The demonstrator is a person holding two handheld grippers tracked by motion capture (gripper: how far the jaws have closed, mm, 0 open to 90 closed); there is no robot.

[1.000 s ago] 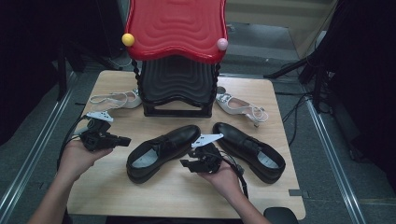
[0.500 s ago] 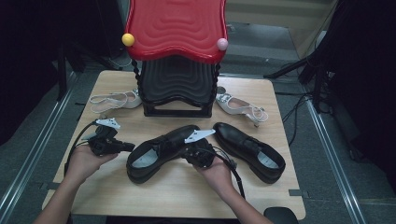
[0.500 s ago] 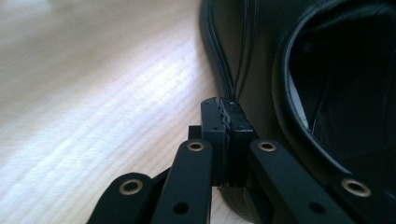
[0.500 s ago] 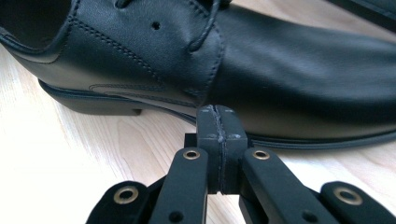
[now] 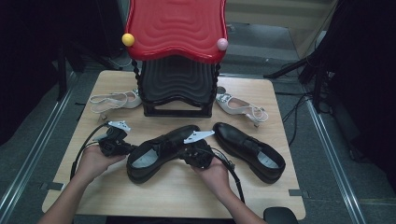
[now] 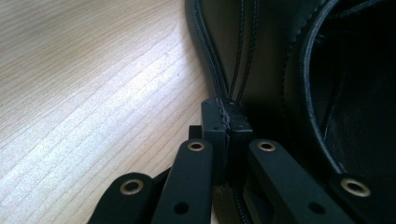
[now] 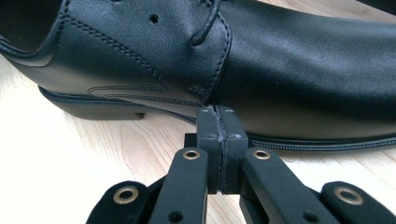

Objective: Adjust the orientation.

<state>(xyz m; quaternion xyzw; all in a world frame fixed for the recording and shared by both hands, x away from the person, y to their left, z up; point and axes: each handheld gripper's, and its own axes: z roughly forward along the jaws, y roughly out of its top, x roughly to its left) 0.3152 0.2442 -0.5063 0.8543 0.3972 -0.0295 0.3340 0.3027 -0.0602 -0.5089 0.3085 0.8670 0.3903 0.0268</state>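
A black leather lace-up shoe (image 5: pixel 161 149) lies on the wooden table (image 5: pixel 261 93) with its heel toward the near left. Its mate (image 5: pixel 250 149) lies to the right. My left gripper (image 5: pixel 127 148) is shut and empty, and its tips (image 6: pixel 226 116) rest against the back seam of the shoe's heel (image 6: pixel 261 56). My right gripper (image 5: pixel 186 151) is also shut and empty. Its tips (image 7: pixel 217 122) sit at the sole edge on the side of the same shoe (image 7: pixel 280 60), just ahead of the heel block.
A red-topped black shoe rack (image 5: pixel 177 56) stands at the back middle of the table. A white sandal (image 5: pixel 114 99) lies to its left and another (image 5: pixel 240 106) to its right. Cables trail from both grippers over the near table.
My left gripper has moved right and down to the shoe's heel. The right gripper has shifted slightly up-left to the shoe's side.
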